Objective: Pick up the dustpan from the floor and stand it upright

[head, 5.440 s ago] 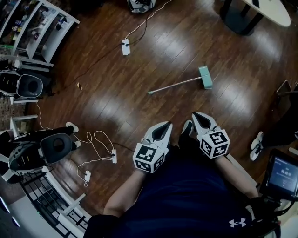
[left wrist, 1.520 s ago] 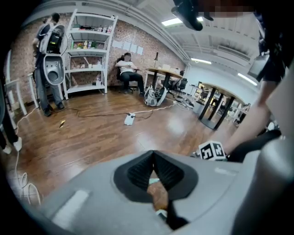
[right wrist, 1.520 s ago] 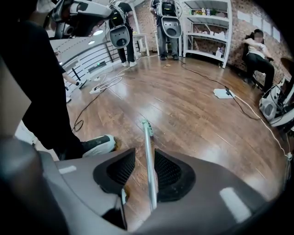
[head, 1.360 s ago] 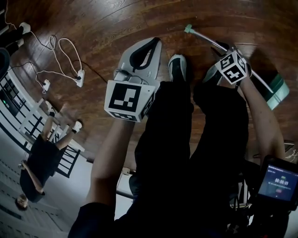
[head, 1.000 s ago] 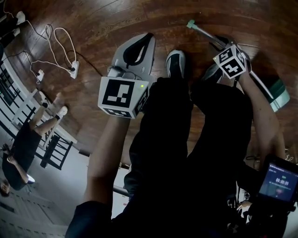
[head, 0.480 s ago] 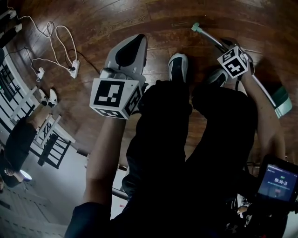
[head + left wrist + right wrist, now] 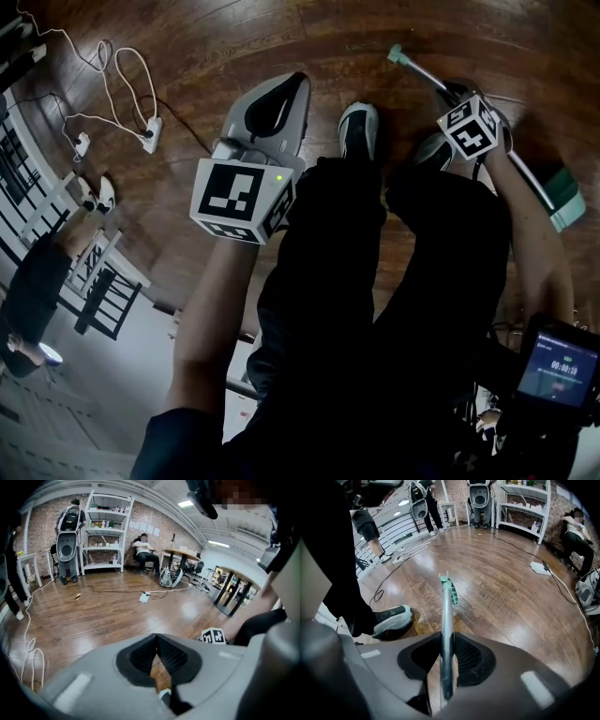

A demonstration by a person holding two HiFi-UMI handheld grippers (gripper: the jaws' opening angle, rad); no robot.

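- The wooden floor (image 7: 234, 37) spans the top of the head view, and the person's dark trousers (image 7: 375, 309) fill the middle down to six o'clock
- The dustpan (image 7: 565, 199) lies low on the boards, its green pan at three o'clock; its metal handle (image 7: 446, 616) slants up toward one o'clock and ends in a green cap (image 7: 449, 590)
- The left gripper (image 7: 298, 86) hangs at eleven o'clock, clenched on nothing and well apart from the dustpan
- The right gripper (image 7: 446, 637), at two o'clock, is closing on the handle, and its pads already seem to press it from both sides
- The step in hand looks like securing the grasp; the dustpan is not yet upright
- The next move likely calls for a firm clamp, then raising the handle toward twelve o'clock while the pan end stays down, since the thin pole could pivot in the jaws
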